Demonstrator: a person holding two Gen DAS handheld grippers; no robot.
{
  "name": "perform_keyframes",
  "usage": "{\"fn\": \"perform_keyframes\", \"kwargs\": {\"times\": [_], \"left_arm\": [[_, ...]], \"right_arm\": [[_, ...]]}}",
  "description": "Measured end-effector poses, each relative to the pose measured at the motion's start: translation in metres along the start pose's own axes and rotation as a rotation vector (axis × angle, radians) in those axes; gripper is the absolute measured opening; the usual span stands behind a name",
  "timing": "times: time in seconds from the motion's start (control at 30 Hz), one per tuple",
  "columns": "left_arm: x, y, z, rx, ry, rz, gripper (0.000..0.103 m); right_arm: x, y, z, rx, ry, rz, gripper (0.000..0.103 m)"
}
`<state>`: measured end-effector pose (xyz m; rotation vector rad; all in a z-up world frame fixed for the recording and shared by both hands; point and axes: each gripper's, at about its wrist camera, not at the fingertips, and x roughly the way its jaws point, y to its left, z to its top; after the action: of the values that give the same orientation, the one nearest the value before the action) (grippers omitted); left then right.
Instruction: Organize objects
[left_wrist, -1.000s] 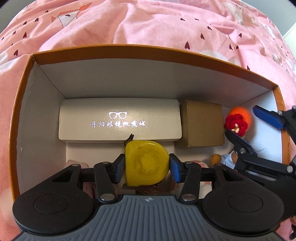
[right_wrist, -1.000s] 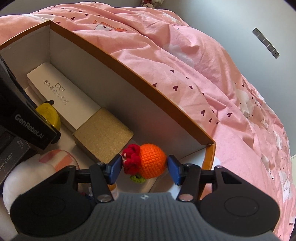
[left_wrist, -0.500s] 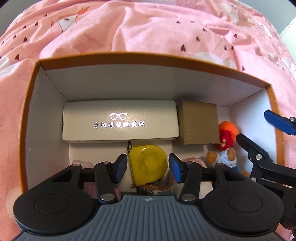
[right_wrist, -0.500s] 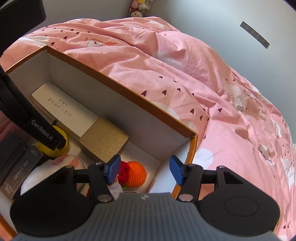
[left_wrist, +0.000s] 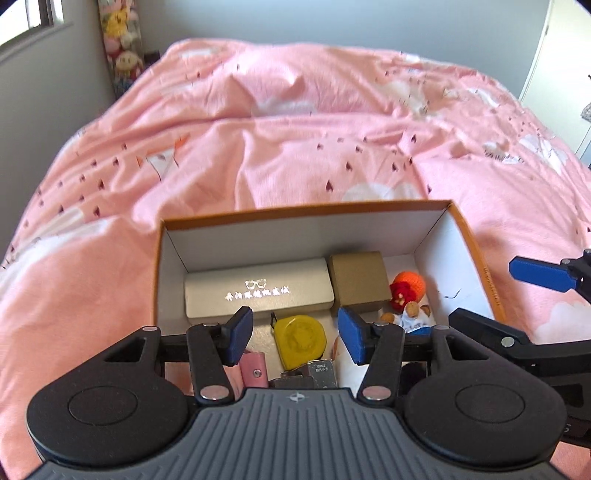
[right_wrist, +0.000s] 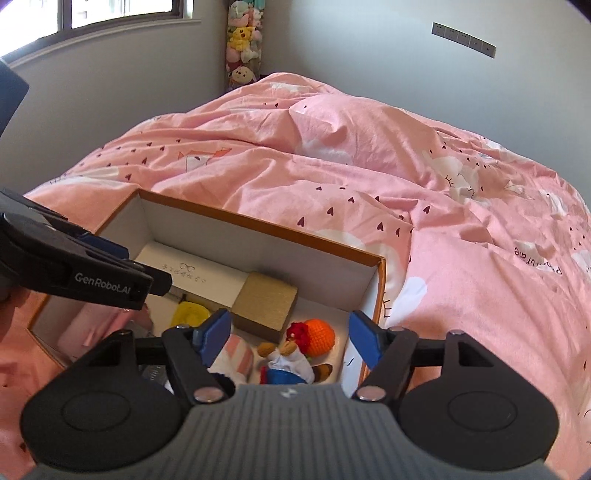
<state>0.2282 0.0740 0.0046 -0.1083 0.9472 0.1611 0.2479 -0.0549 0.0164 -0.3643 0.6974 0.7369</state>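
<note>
Orange-rimmed box (left_wrist: 476, 251) sits on the pink duvet (left_wrist: 277, 147), and both my grippers have pulled up and back from it compared with half a second ago, so now the whole bed and the grey walls fill the upper part of each view. My left gripper (left_wrist: 295, 334) hangs above the near side of the box with its blue pads spread wide and nothing between them; a second ago it was clamped on the yellow tape measure (left_wrist: 300, 341), which now lies on the box floor just in front of the white glasses case (left_wrist: 258, 288). My right gripper (right_wrist: 290, 338) is wide too, empty, hovering over the right end of the box. The crocheted doll with the orange head (right_wrist: 295, 350) that it was closing around a second ago lies in that right corner, beside the brown cardboard box (right_wrist: 266, 304). A pink case (left_wrist: 253, 369) and a small grey box (left_wrist: 317, 374) sit at the near edge, partly hidden under my left gripper.
</note>
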Motion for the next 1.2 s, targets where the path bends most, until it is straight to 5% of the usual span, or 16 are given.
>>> {"fn": "perform_keyframes", "kwargs": {"times": [0.33,0.6,1.2], "left_arm": [[-0.073,-0.006,-0.058,0.011,-0.294,0.017,0.075],[-0.107,-0.003,-0.099,0.028,-0.489,0.070,0.088],[-0.098,0.002,-0.152,0.032,-0.539,0.169,0.094]], "right_arm": [[-0.071,0.024,-0.030,0.120,-0.204,-0.034,0.081],[-0.099,0.045,-0.067,0.171,-0.279,-0.072,0.091],[-0.100,0.062,-0.111,0.248,-0.249,-0.165,0.102]]}}
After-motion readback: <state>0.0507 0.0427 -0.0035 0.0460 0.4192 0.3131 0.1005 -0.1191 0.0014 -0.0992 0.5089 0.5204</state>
